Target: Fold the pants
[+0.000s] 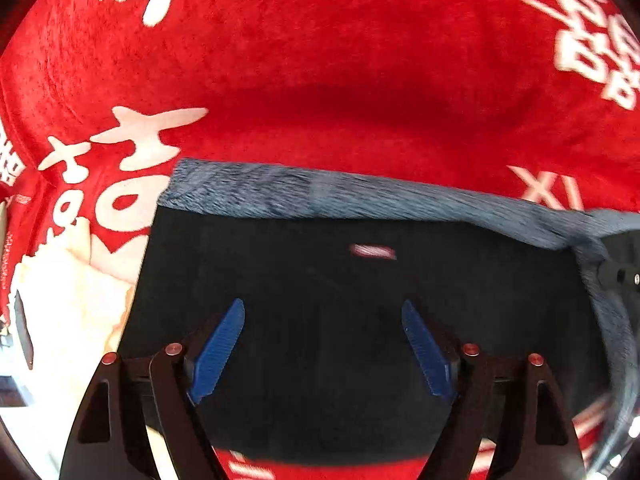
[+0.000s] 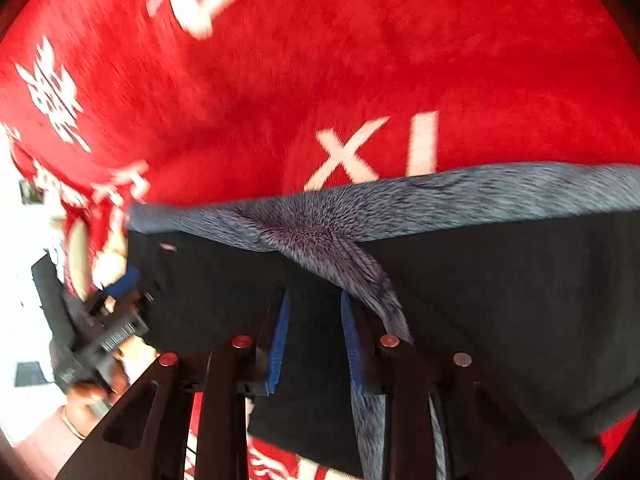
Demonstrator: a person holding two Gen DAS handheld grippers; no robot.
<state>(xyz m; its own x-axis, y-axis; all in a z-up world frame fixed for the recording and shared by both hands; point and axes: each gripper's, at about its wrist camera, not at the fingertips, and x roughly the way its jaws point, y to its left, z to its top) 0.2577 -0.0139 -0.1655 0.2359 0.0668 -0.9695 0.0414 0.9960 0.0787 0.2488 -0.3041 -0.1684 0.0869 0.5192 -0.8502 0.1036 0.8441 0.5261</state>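
The left gripper (image 1: 323,344) stands wide open over the black pants (image 1: 360,320), gripping nothing. The right gripper (image 2: 314,340) is narrowed onto the pants' fabric, near their grey fleecy edge (image 2: 360,216). The pants lie on a red blanket (image 2: 400,60) with white lettering. Only the right view shows the left gripper from outside, at the pants' left side.

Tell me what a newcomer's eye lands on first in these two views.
The bright red cloth with white characters fills the top of both views. On it lie the black pants, their grey fuzzy lining turned out along the upper edge. The left tool hovers wide open over the black fabric, while the right tool has its blue pads close together around the fabric.
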